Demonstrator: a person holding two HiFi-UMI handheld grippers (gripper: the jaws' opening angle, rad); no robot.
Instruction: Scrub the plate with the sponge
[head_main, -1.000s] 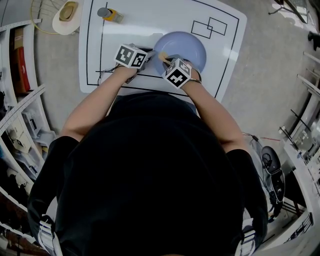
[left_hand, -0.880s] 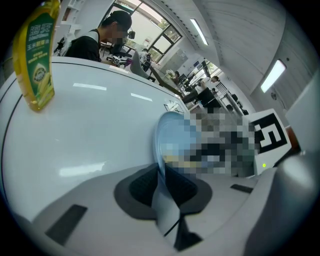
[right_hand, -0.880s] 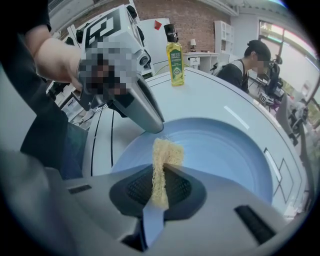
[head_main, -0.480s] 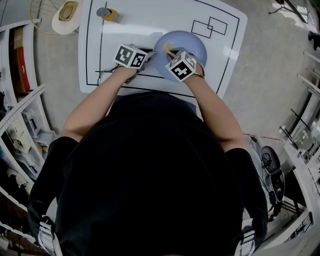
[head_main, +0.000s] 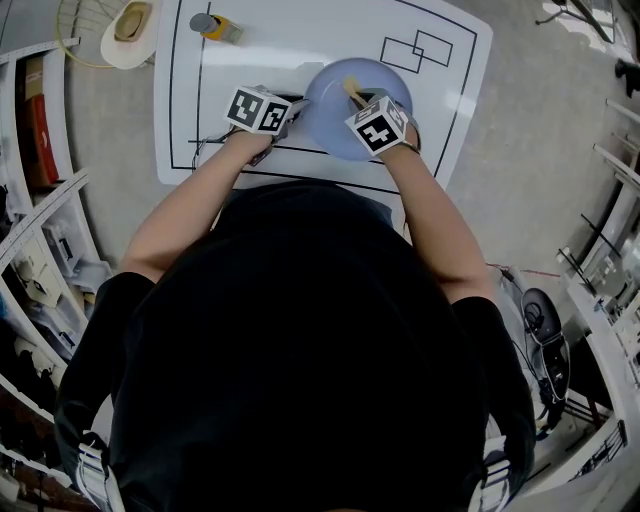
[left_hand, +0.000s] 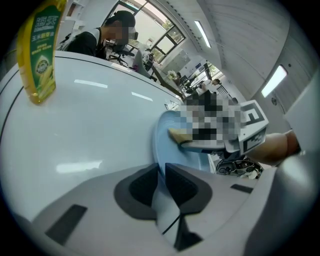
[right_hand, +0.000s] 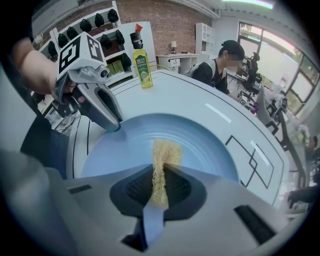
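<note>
A pale blue plate (head_main: 335, 105) (right_hand: 200, 145) (left_hand: 161, 142) lies on the white table (head_main: 300, 50). My left gripper (head_main: 292, 108) (left_hand: 161, 185) is shut on the plate's left rim, which runs between its dark pads. My right gripper (head_main: 362, 100) (right_hand: 161, 187) is shut on a tan sponge (right_hand: 162, 160) (head_main: 352, 89) (left_hand: 176, 134). The sponge's free end presses on the plate's inner surface near the middle. In the right gripper view the left gripper (right_hand: 114, 124) shows at the plate's far left rim.
A yellow detergent bottle (head_main: 218, 28) (left_hand: 39, 55) (right_hand: 142, 67) stands at the table's far left. Black outlines (head_main: 418, 52) are drawn on the table right of the plate. A person sits at the table's far side (right_hand: 220, 67). Shelving (head_main: 35, 200) runs along my left.
My right gripper has carried the sponge from the plate's near left part up and rightward over its surface. The left gripper keeps the rim in the same place.
</note>
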